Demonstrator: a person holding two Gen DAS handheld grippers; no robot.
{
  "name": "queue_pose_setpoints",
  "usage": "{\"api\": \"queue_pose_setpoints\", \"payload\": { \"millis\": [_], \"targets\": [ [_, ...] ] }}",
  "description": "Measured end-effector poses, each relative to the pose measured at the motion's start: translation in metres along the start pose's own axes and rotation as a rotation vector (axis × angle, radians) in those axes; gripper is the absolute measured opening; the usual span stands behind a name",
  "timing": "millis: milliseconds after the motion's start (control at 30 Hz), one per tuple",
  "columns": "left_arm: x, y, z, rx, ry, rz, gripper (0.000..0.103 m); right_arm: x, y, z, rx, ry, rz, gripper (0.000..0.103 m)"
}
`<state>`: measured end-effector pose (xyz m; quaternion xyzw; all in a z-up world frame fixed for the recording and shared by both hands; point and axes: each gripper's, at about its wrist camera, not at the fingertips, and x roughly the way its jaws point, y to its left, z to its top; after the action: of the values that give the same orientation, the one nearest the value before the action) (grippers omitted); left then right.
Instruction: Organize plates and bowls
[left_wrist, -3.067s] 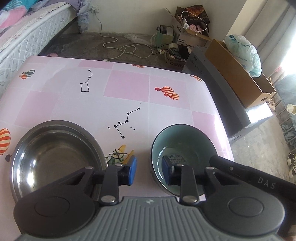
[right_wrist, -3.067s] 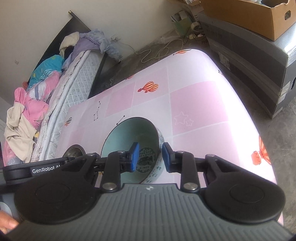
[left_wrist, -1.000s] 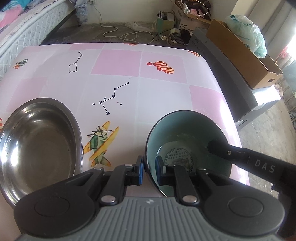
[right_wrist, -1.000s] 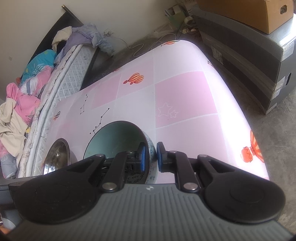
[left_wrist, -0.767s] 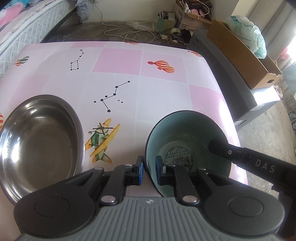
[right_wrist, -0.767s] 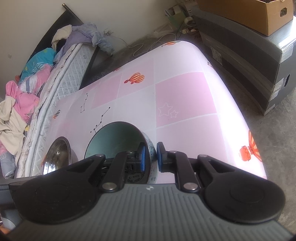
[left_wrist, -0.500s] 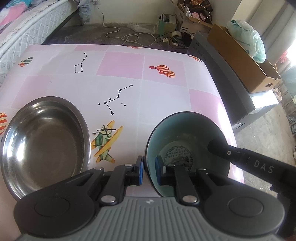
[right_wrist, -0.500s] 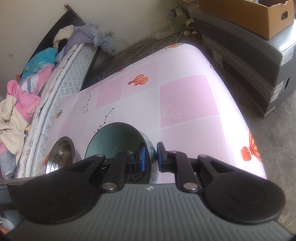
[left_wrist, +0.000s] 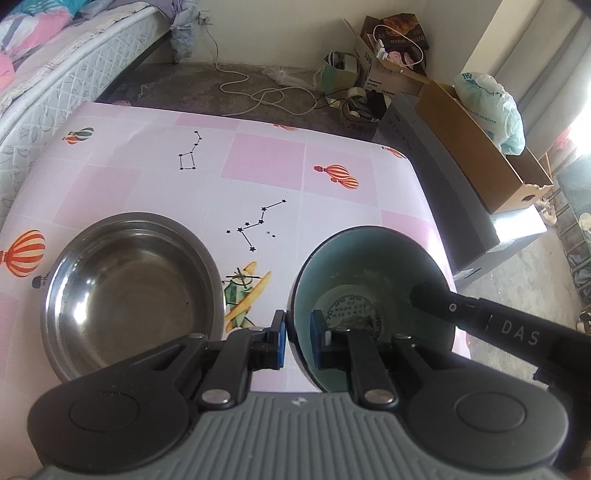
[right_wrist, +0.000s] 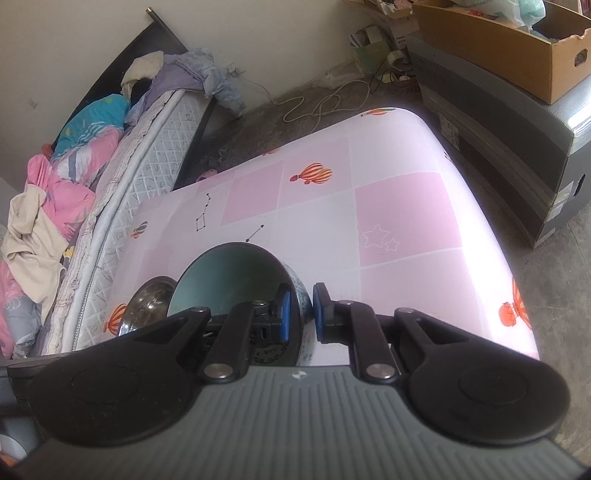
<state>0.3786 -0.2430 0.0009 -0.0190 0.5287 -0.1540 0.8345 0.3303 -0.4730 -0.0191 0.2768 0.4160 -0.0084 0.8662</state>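
A teal ceramic bowl (left_wrist: 373, 273) with a dark rim is held up above the pink patterned table (left_wrist: 266, 173). My left gripper (left_wrist: 297, 341) is shut on the bowl's left rim, one pad outside and one inside. My right gripper (right_wrist: 300, 314) is shut on the bowl's right rim; its finger (left_wrist: 458, 310) shows inside the bowl in the left wrist view. The bowl (right_wrist: 229, 280) also shows in the right wrist view. A steel bowl (left_wrist: 129, 291) sits empty on the table to the left, also seen in the right wrist view (right_wrist: 147, 306).
A bed with a mattress (left_wrist: 62, 74) and heaped clothes (right_wrist: 55, 177) runs along the table's left side. Grey boxes (right_wrist: 517, 140) topped by a cardboard box (left_wrist: 480, 147) stand right of the table. Cables (left_wrist: 258, 92) and clutter lie on the floor beyond.
Three seconds ago both grippers were open around the bowl's rim. They have since shut on it and lifted it. Over the last second the bowl has risen and moved a little back.
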Motion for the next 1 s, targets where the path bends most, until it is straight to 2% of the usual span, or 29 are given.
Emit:
{"api": "queue_pose_setpoints", "payload": {
  "millis": [267,467,700,1000],
  "targets": [
    [-0.03,0.044,0.006,-0.057,-0.044,0.023,0.014,-0.004,0.054,0.004,-0.065,0.0,0.039,0.012],
    [-0.041,0.086,0.009,-0.111,-0.064,0.064,0.014,0.014,0.098,-0.001,-0.099,0.03,0.079,0.012],
    [-0.025,0.132,0.012,-0.172,-0.036,0.102,0.014,0.055,0.138,-0.011,-0.121,0.091,0.098,0.012],
    [0.003,0.167,0.006,-0.221,0.016,0.116,0.014,0.105,0.154,-0.026,-0.132,0.163,0.071,0.012]
  ]
}}
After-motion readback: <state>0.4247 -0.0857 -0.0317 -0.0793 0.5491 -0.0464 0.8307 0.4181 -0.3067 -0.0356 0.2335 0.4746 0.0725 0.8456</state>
